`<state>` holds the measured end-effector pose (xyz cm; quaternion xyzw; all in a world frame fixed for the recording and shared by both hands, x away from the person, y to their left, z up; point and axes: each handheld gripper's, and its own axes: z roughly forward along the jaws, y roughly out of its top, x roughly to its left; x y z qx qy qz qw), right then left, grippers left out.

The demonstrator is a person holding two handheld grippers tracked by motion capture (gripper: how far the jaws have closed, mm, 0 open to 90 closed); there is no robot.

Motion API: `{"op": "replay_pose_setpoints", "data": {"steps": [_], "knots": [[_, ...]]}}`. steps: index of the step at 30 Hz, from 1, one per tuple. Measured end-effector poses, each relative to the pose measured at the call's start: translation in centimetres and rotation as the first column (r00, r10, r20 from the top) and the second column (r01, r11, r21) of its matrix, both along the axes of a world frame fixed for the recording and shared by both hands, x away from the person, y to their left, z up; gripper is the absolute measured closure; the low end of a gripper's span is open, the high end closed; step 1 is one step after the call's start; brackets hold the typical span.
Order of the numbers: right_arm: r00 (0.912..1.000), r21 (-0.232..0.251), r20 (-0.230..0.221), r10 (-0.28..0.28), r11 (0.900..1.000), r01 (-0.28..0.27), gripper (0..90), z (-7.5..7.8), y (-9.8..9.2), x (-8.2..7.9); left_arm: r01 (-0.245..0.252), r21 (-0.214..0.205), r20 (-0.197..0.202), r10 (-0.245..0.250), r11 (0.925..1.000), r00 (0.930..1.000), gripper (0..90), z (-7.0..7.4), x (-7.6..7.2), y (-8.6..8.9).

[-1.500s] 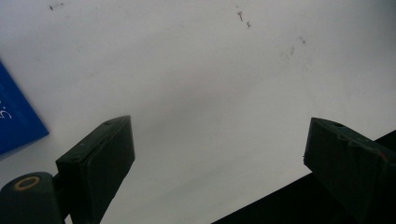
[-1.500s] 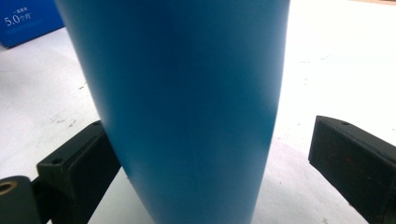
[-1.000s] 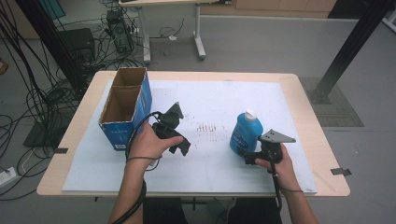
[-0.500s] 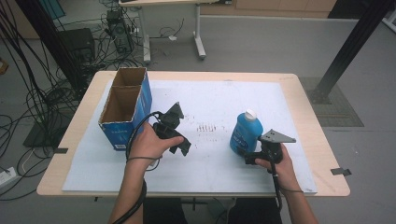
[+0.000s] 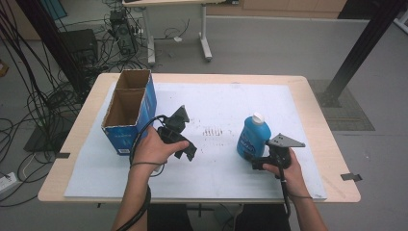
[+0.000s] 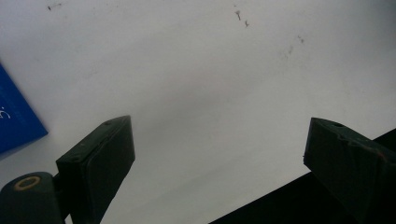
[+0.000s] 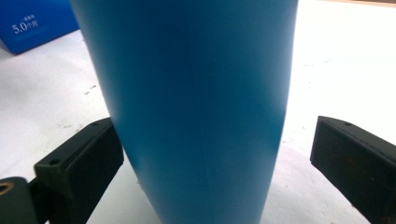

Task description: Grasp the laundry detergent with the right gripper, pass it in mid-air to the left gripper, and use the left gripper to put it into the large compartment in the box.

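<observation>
A blue bottle (image 5: 251, 137) with a white cap stands upright on the white sheet, right of centre. My right gripper (image 5: 258, 164) sits at its base, held low by the right hand. In the right gripper view the bottle (image 7: 196, 102) stands between the jaws; the left jaw is next to it and the right jaw is clearly apart, so the right gripper (image 7: 215, 172) is open. My left gripper (image 5: 186, 150) is held just above the sheet near the table's middle. In its own view the left gripper (image 6: 219, 158) is open with nothing between the jaws.
An open blue cardboard box (image 5: 122, 137) with two compartments stands at the sheet's left, close to the left hand; its corner (image 6: 16, 121) appears in the left gripper view. The white sheet (image 5: 216, 96) covers most of the wooden table (image 5: 315, 110). Cables and a desk frame lie on the floor beyond.
</observation>
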<state>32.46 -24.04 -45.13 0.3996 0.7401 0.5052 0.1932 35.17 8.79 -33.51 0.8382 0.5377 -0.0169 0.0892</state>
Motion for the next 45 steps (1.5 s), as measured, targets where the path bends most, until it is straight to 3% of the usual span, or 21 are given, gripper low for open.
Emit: {"op": "replay_pose_setpoints", "data": {"steps": [24, 45], "knots": [[0.9994, 0.025, 0.032, 0.014, 0.9996, -0.015, 7.7, -0.12, 0.37, 0.15, 0.001, 0.002, 0.000, -0.001, 1.0000, 1.0000, 9.2, 0.00, 0.07, -0.01], [0.9985, 0.022, 0.045, 0.030, 0.9993, -0.031, 21.0, -0.64, 0.96, 0.33, 0.005, 0.009, -0.002, -0.005, 1.0000, 1.0000, 9.1, -0.05, 0.22, -0.11]]}}
